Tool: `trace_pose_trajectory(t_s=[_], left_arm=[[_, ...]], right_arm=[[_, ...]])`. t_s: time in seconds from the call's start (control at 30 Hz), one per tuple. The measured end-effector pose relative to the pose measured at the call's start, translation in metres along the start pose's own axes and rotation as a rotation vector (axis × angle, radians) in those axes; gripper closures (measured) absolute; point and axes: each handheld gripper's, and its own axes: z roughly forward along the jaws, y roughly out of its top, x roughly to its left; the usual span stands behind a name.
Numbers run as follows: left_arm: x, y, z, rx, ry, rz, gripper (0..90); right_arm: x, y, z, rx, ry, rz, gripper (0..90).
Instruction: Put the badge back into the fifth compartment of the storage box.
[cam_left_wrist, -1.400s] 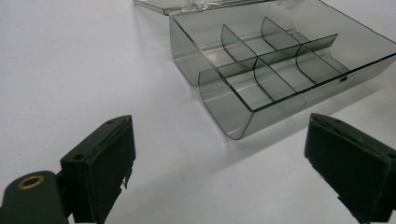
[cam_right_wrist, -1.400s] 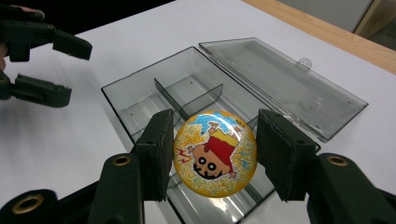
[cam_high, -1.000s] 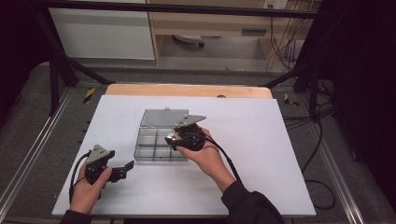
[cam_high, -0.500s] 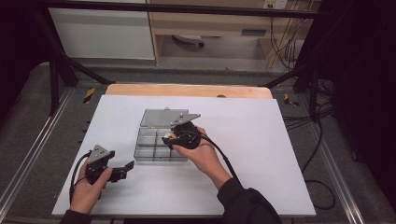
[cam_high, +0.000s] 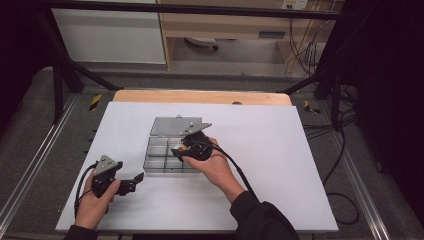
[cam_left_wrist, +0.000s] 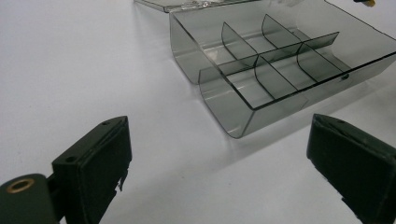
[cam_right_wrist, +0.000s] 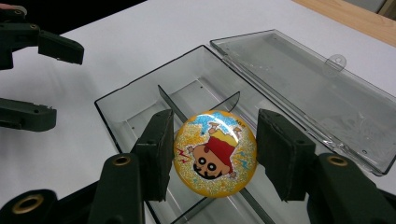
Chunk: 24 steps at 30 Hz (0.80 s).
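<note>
Pinching one round cartoon badge (cam_right_wrist: 215, 153) over one smoke-grey compartment box (cam_high: 165, 156), right gripper (cam_right_wrist: 212, 154) clamps it edge to edge.
Right gripper view alone reveals the badge, above the box's dividers; lid (cam_right_wrist: 308, 93) lies open at 2 o'clock. High view: right gripper has edged slightly toward 11 o'clock since earlier; left gripper (cam_high: 131, 182), at the box's 8 o'clock, unmoved, jaws spread, holding nothing. Two grippers, one box, one badge.
</note>
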Motion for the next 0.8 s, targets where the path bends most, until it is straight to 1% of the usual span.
trace_pose_trajectory(t_s=[0.2,0.43,0.6,0.8], left_arm=[[0.000,0.000,0.000,0.000,0.002,0.000,6.9],[0.000,0.000,0.001,0.012,0.001,0.001,7.0],[0.000,0.000,0.000,0.012,0.002,0.003,7.1],[0.000,0.000,0.001,0.014,0.004,0.004,7.2]], right_arm=[[0.001,0.001,0.001,0.009,0.002,0.003,48.1],[0.003,0.002,0.007,0.019,0.011,-0.002,48.1],[0.003,0.003,0.010,0.020,0.016,0.006,48.1],[0.007,0.005,0.014,0.040,0.018,-0.005,48.1]])
